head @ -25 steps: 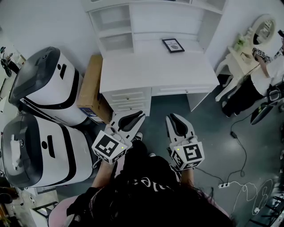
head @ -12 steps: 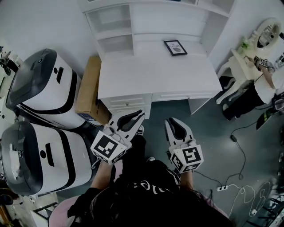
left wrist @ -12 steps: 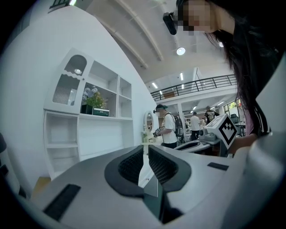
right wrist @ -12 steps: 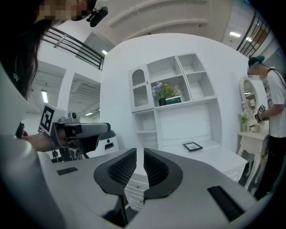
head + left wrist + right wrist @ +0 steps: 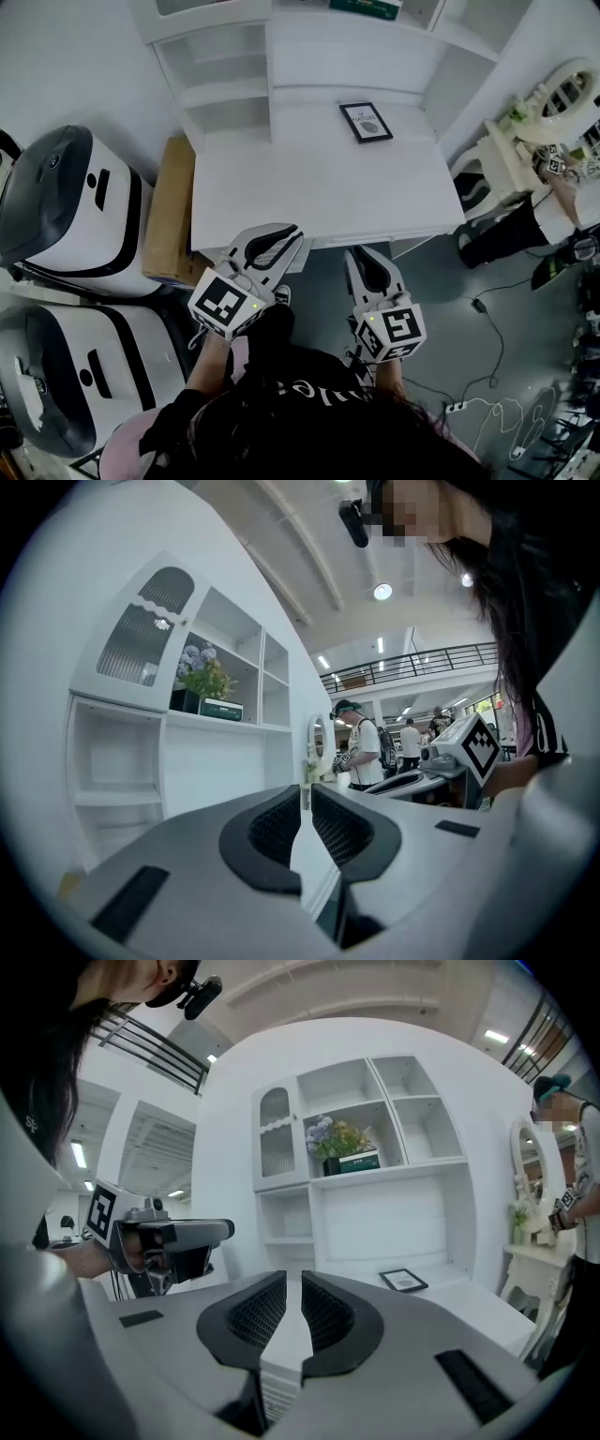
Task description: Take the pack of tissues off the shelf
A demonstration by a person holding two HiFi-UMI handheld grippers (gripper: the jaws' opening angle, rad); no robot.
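Note:
The pack of tissues (image 5: 359,1162) is a green box on an upper shelf of the white hutch, next to a pot of flowers (image 5: 333,1138). It shows in the left gripper view as the same green pack (image 5: 218,708), and only as a green edge (image 5: 366,7) at the top of the head view. My left gripper (image 5: 291,232) is shut and empty at the desk's front edge. My right gripper (image 5: 354,253) is shut and empty beside it, just short of the desk. Both are well below and in front of the shelf.
A white desk (image 5: 319,183) with a framed picture (image 5: 366,122) stands under the hutch. A cardboard box (image 5: 167,211) and two large white machines (image 5: 66,211) are at its left. At the right are a vanity table with a mirror (image 5: 562,89), a person, and cables (image 5: 487,309) on the floor.
The desk and hutch have come closer. Both grippers have moved forward to the desk's front edge, still shut and empty.

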